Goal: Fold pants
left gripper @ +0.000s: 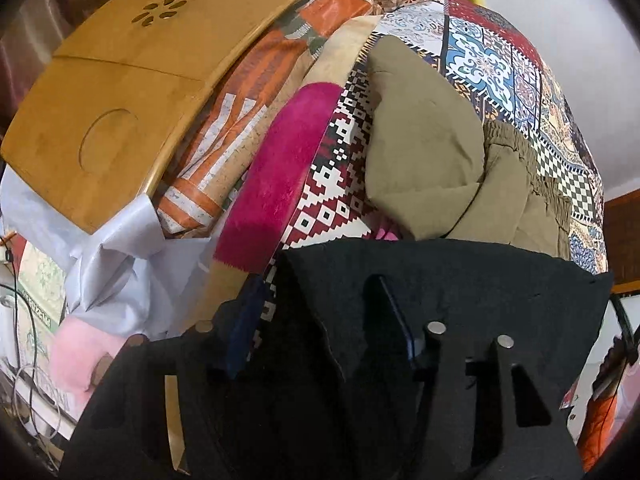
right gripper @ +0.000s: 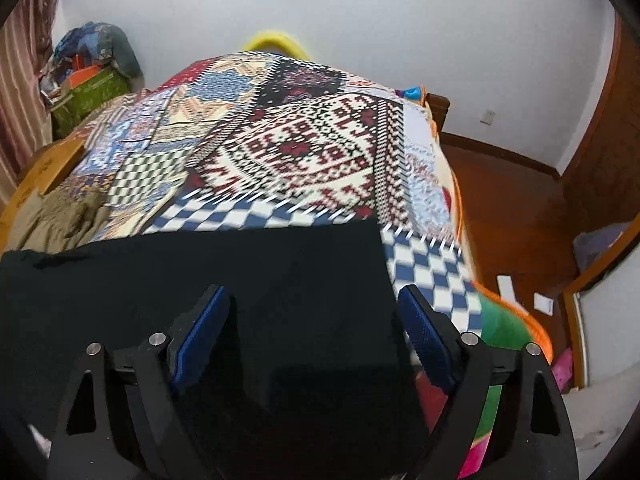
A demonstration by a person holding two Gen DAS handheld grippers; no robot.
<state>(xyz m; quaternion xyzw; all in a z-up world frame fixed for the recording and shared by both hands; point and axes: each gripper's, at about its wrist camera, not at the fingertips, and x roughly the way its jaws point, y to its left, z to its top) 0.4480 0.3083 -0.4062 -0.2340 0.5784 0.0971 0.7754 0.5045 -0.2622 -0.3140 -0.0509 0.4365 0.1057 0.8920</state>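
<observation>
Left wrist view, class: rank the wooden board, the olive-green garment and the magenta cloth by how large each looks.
1. wooden board, largest.
2. olive-green garment.
3. magenta cloth, smallest.
Fisheye distortion and differing nearness make true sizes unsure.

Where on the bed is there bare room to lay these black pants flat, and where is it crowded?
Bare quilt lies beyond the black pants, between the olive garment on the left and the bed's right edge. The left side is crowded: the olive garment, a magenta blanket and a wooden tray sit close together.
</observation>
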